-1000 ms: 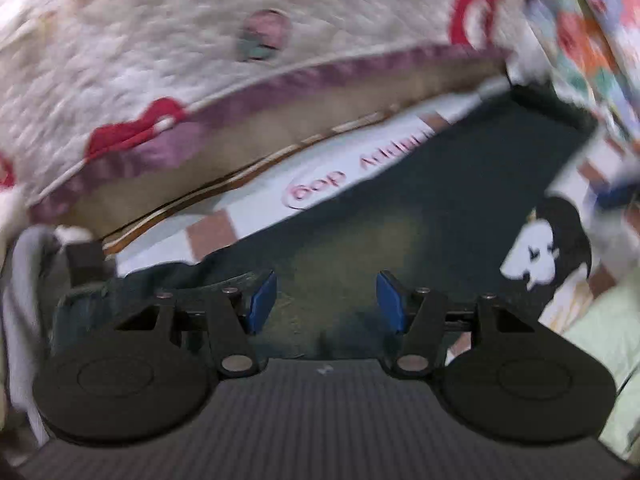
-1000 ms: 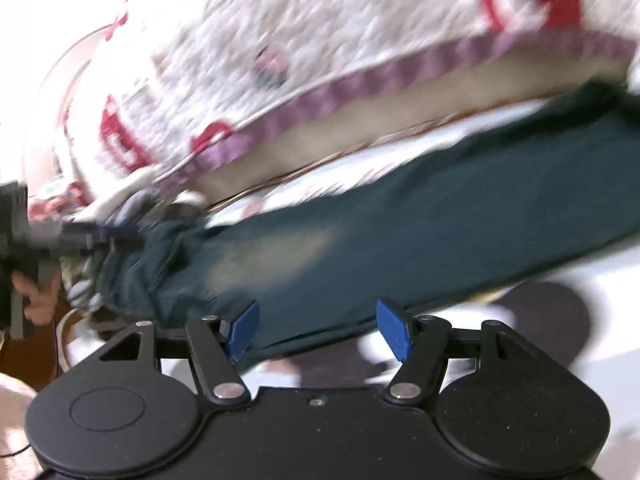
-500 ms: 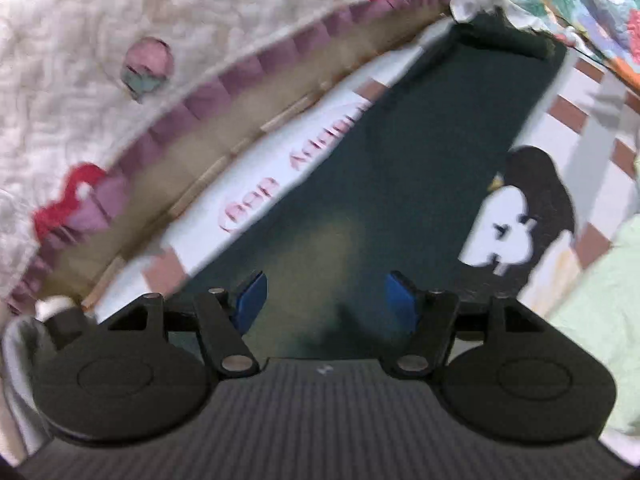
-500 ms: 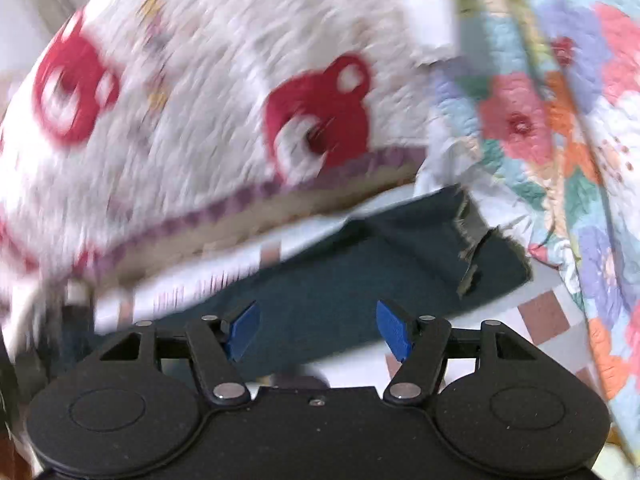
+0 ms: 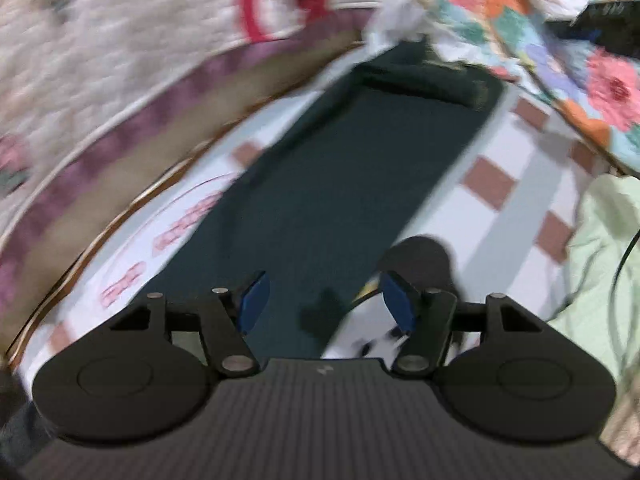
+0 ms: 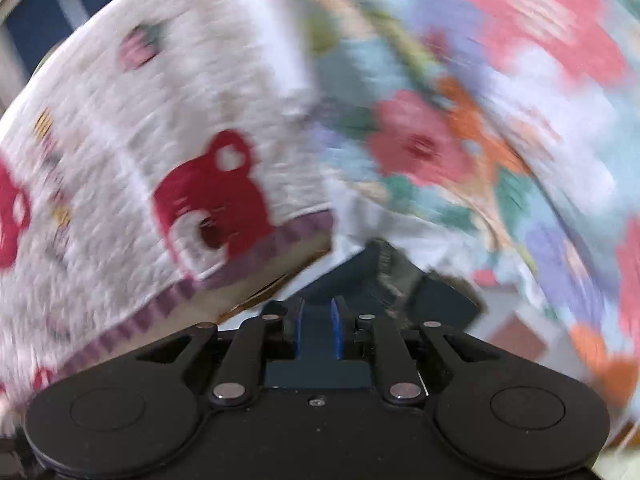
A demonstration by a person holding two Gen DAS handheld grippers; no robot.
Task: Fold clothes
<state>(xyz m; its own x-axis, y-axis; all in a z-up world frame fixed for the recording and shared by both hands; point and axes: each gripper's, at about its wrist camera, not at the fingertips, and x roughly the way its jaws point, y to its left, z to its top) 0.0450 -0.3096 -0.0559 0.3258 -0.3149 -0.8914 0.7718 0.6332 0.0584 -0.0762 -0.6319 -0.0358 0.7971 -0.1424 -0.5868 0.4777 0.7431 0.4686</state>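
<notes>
**Reaching for the far hem of the dark trousers**

A pair of dark trousers [image 5: 352,184] lies stretched out flat on a bed sheet [image 5: 516,148] printed with brown squares and pink lettering, hemmed in by a white quilt with red bears [image 5: 120,60] on one side and a flowered quilt [image 5: 560,40] on the other. The step in hand looks like the first fold: taking hold of the frayed far end so the length can be doubled over.

The left gripper [image 5: 324,304] hovers over the near part of the cloth with its jaws released and standing apart; one blue pad is over the dark fabric, the other over a black-and-white figure on the sheet, and nothing is pinched. The right gripper [image 6: 316,334] has just been closing its jaws, and they now stand narrow with dark cloth between the pads [image 6: 335,332]. It seems clenched on the trousers [image 6: 400,280] near the ragged hem, though blur makes the contact hard to confirm.

Next, I judge, the left needs a grip of its own on the matching edge before both lift and carry the end across.

The left view alone shows the garment's whole run and a pale green cloth [image 5: 604,248] beside it. Only the right view shows the pinch and the frayed edge close up.
</notes>
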